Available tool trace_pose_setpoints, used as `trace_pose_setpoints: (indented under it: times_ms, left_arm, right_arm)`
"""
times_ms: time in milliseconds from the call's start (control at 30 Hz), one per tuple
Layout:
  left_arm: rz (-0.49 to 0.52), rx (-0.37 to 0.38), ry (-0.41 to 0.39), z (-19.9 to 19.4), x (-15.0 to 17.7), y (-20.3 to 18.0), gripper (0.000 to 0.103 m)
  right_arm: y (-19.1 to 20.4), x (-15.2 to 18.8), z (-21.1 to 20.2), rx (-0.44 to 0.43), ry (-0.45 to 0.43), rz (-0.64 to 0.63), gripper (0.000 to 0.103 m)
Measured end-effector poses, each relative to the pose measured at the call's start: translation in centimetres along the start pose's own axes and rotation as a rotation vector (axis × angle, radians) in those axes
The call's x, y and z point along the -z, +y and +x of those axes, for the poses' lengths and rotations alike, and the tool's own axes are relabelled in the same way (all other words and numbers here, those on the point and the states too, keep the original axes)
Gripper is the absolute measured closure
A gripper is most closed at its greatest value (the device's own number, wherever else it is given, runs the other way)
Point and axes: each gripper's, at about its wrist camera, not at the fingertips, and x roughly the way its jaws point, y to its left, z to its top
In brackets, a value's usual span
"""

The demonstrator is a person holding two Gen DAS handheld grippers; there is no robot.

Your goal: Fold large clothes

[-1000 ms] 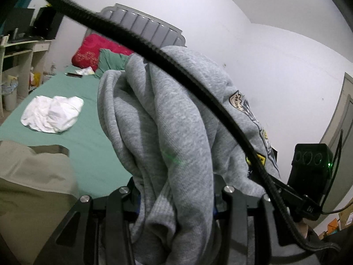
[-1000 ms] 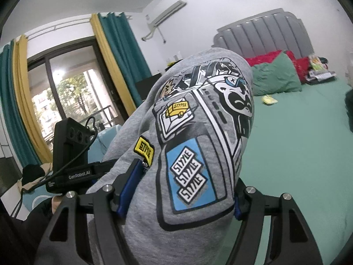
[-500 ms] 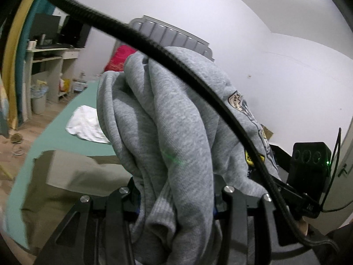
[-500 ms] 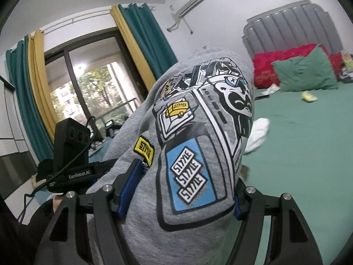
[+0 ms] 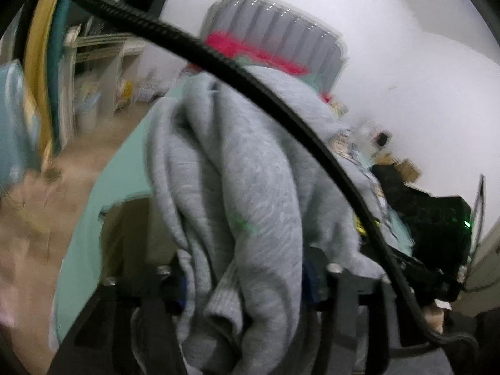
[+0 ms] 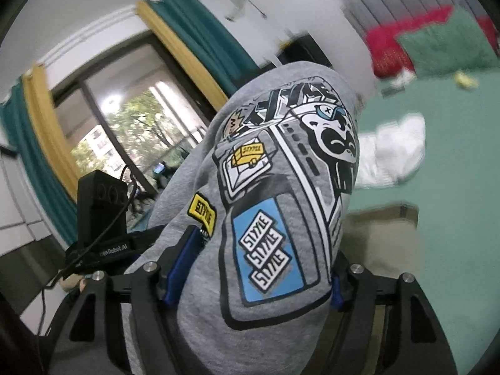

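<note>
A grey sweatshirt [image 5: 243, 193] with printed patches fills both views. My left gripper [image 5: 247, 281] is shut on a bunched plain grey part of it, held up in the air. My right gripper [image 6: 253, 268] is shut on the printed front of the sweatshirt [image 6: 275, 193], with the blue and yellow patches between the fingers. Each view shows the other gripper's black body at the side. The rest of the garment hangs out of sight.
The green bed [image 6: 462, 212] lies below, with a white garment [image 6: 397, 153], a khaki garment [image 6: 378, 237], red and green pillows [image 6: 443, 43] and a grey headboard [image 5: 275, 28]. A desk [image 5: 100, 47] and wooden floor [image 5: 47, 206] are left; window with teal curtains [image 6: 200, 37].
Both grippers have swung left with the sweatshirt still held. The bed has slid right in view and the floor, desk and window have come in. The grip has not changed.
</note>
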Motion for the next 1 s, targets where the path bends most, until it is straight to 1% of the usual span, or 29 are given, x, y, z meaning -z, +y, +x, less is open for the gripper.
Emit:
trace_pose_setpoints:
  times_ms: [33, 67, 100, 133, 167, 200, 233, 300, 333, 400, 433, 567, 633, 733, 800, 867, 933, 967, 1000]
  left_arm:
    - [-0.030, -0.041, 0.025, 1.1, 0.2, 1.1, 0.038]
    - [-0.070, -0.098, 0.059, 2.7, 1.2, 2.9, 0.038]
    - [-0.090, -0.116, 0.075, 3.5, 2.0, 3.9, 0.038]
    - [-0.106, -0.123, 0.079, 4.0, 2.6, 4.7, 0.038]
    - [-0.116, -0.129, 0.080, 4.1, 3.0, 5.1, 0.038]
    - [-0.117, -0.130, 0.081, 4.1, 3.5, 5.2, 0.037]
    - [-0.111, -0.124, 0.080, 4.2, 3.8, 5.2, 0.036]
    - [-0.096, -0.145, 0.073, 4.2, 4.2, 5.0, 0.034]
    - [-0.095, -0.151, 0.078, 4.5, 4.2, 5.1, 0.034]
    - [-0.104, -0.140, 0.081, 4.3, 4.3, 5.0, 0.034]
    - [-0.105, -0.136, 0.084, 3.7, 4.9, 4.5, 0.034]
    - [-0.084, -0.152, 0.101, 3.3, 5.4, 3.8, 0.034]
    - [-0.070, -0.169, 0.116, 3.3, 6.2, 3.3, 0.032]
    - [-0.052, -0.216, 0.136, 3.9, 7.3, 2.6, 0.032]
    - [-0.066, -0.210, 0.126, 3.3, 7.5, 2.2, 0.032]
    - [-0.071, -0.214, 0.107, 2.3, 7.6, 1.7, 0.031]
    - [-0.063, -0.238, 0.074, 1.2, 7.8, 0.9, 0.031]
    - [-0.052, -0.265, 0.042, 0.3, 7.9, 0.2, 0.031]
    - [-0.040, -0.275, 0.020, -0.4, 8.0, -0.5, 0.031]
  right_arm:
    - [-1.7, 0.9, 1.7, 0.043, 0.065, 0.023, 0.025]
    - [-3.2, 2.0, 3.8, 0.105, 0.148, 0.051, 0.025]
    - [-4.8, 3.2, 5.1, 0.154, 0.192, 0.086, 0.024]
    - [-6.2, 3.7, 5.0, 0.137, 0.151, 0.142, 0.024]
    - [-7.3, 3.8, 4.6, 0.121, 0.120, 0.187, 0.018]
    - [-7.7, 3.7, 4.2, 0.139, 0.108, 0.187, 0.012]
    - [-7.5, 3.5, 4.0, 0.158, 0.099, 0.150, 0.007]
    - [-7.2, 3.1, 4.1, 0.165, 0.105, 0.093, 0.007]
    - [-7.2, 3.1, 4.1, 0.160, 0.116, 0.100, 0.007]
    - [-6.8, 3.2, 4.1, 0.165, 0.123, 0.116, 0.007]
    - [-6.5, 3.2, 3.7, 0.175, 0.120, 0.103, 0.007]
    - [-4.0, 3.9, 1.3, 0.221, 0.104, 0.006, 0.007]
    - [-3.7, 4.4, 1.1, 0.288, 0.131, -0.061, 0.007]
    - [-4.1, 5.8, 1.1, 0.289, 0.170, -0.053, 0.007]
    - [-4.4, 5.9, 0.9, 0.289, 0.176, -0.035, 0.007]
    - [-4.1, 5.8, 0.4, 0.305, 0.180, -0.053, 0.007]
    - [-4.0, 5.8, -0.1, 0.303, 0.184, -0.063, 0.007]
    - [-3.9, 5.9, -0.6, 0.304, 0.183, -0.069, 0.007]
    - [-3.8, 6.1, -1.0, 0.304, 0.182, -0.072, 0.007]
